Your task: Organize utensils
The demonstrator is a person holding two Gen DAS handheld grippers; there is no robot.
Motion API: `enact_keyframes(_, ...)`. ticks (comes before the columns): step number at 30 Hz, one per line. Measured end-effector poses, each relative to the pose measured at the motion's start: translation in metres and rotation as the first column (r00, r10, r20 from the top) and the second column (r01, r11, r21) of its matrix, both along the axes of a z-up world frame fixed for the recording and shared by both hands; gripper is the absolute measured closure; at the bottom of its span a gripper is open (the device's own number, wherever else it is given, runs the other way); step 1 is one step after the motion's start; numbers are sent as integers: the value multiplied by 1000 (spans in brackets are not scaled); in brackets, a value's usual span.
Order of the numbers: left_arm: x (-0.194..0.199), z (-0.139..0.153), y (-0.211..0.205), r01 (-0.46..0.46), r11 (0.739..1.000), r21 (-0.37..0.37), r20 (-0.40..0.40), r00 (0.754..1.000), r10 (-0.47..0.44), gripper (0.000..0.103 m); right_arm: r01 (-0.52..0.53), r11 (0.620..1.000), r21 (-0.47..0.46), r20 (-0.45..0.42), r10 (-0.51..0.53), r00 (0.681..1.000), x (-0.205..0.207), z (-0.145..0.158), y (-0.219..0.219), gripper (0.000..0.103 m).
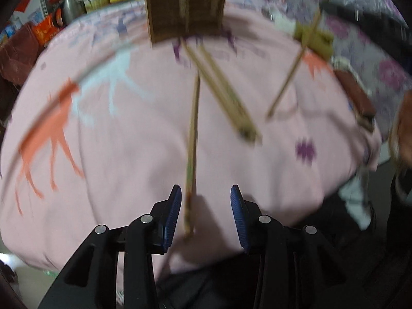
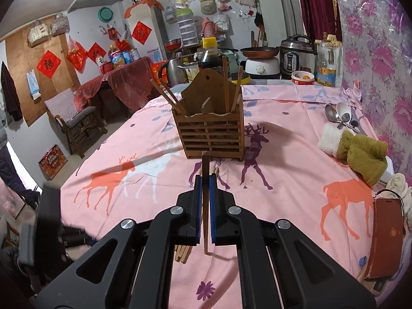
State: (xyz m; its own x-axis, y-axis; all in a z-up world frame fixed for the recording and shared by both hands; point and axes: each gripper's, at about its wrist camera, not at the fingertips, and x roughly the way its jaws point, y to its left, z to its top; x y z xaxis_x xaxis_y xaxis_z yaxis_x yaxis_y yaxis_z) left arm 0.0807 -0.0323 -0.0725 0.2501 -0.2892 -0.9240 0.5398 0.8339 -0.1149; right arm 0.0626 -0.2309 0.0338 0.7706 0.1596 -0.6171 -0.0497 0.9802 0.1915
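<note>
A: Where do the chopsticks stand on the pink deer-print tablecloth (image 2: 296,159)?

B: The wooden chopstick holder (image 2: 208,131) stands upright at the far middle of the cloth. Two chopsticks lean out of its left compartment and two stand in its right compartment. A loose bundle of chopsticks (image 1: 221,90) lies on the cloth just near of the holder, running toward the right.

A: And the right gripper (image 2: 205,200)?

B: Its blue pads are pressed together on a single chopstick (image 2: 205,170), which runs between them and pokes out past the tips toward the holder, with its near end behind the pads. More chopsticks lie on the cloth underneath it.

A: The left gripper (image 1: 206,200)?

B: Its jaws are spread, pointing steeply down at the cloth. One chopstick (image 1: 192,139) lies lengthwise in the gap, close by the left pad; the view is blurred, and no pad seems to press on it.

A: Anything else on the table?

B: To the far right, a metal spoon (image 2: 332,114) and a white spoon (image 2: 343,112) lie side by side. Near of them sits an olive-green cloth (image 2: 363,157), then a brown case (image 2: 383,237) at the right edge.
</note>
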Motion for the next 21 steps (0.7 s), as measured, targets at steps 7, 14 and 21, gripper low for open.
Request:
enact_keyframes(7, -20, -14, 16, 7, 1000, -8, 29, 1000, -7, 82, 5, 1000, 1, 5, -5, 1000, -11, 0, 0, 97)
enact_keyframes(14, -24, -14, 30, -33, 998, -58, 21, 999, 34, 93, 13, 1000, 3, -2, -13, 1000, -10, -3, -2, 97)
enact_keyframes(21, -14, 35, 25, -27, 995, -93, 125, 991, 38, 97, 19, 1000, -3, 19, -19, 1000, -9, 3, -3, 97)
